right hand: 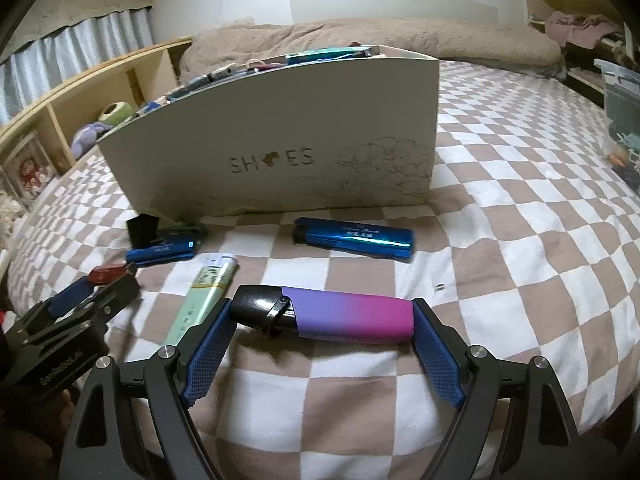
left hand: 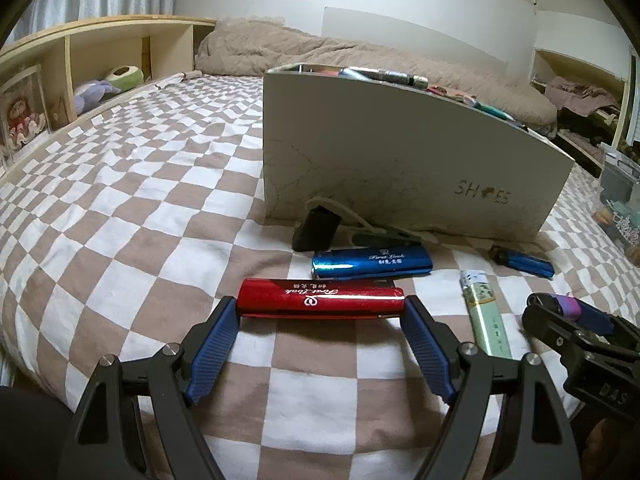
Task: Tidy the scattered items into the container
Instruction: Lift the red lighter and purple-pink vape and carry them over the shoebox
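My left gripper [left hand: 320, 308] is shut on a red lighter [left hand: 320, 298], held lengthwise between the blue pads. My right gripper [right hand: 322, 316] is shut on a purple-to-pink device with a black cap [right hand: 324, 314]; it shows at the right of the left wrist view [left hand: 568, 306]. A white shoe box [left hand: 400, 152] [right hand: 280, 140] stands behind, holding several items. On the checkered bed lie a blue lighter [left hand: 372, 262] [right hand: 160, 250], a green lighter [left hand: 486, 314] [right hand: 200, 300], another blue lighter [left hand: 524, 262] [right hand: 354, 238] and a black cap [left hand: 316, 228] [right hand: 143, 230].
A dark clip [left hand: 388, 236] lies by the box base. A crumpled beige blanket [left hand: 320, 48] lies behind the box. A wooden shelf [left hand: 100, 52] with plush toys runs along the left. A clear plastic bin [right hand: 622, 96] stands at the right.
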A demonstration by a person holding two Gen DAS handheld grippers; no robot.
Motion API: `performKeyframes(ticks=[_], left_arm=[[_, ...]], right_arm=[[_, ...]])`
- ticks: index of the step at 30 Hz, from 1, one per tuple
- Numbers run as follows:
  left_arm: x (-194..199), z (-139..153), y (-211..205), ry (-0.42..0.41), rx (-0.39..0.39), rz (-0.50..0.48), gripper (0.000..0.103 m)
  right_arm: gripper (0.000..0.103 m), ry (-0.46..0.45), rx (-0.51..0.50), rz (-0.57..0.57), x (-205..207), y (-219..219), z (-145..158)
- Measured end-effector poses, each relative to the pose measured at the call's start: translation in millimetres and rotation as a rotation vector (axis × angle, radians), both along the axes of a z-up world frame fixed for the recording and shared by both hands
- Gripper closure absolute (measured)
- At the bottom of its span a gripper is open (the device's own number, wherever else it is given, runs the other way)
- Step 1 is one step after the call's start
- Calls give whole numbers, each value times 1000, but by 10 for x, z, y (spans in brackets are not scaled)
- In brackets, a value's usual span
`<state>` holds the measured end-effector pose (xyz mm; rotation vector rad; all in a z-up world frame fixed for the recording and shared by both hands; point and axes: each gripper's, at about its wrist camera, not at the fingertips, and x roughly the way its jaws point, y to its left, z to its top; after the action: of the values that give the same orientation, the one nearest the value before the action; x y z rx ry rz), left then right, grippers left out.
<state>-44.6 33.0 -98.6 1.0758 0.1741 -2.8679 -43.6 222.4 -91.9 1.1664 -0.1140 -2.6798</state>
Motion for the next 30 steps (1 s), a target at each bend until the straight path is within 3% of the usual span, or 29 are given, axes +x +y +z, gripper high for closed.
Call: performKeyframes(ticks=[4,12,30], left_arm=[[10,123,67,39,-27,-18,21],[-107,412,61,92,23,-32,21],[-907,1209,-148,243,59,-3,21]], right_arm=[[16,3,-36,14,8,64,70],[16,62,-103,22,-44,130,340],[16,195,-194,64,-776,229,1081]])
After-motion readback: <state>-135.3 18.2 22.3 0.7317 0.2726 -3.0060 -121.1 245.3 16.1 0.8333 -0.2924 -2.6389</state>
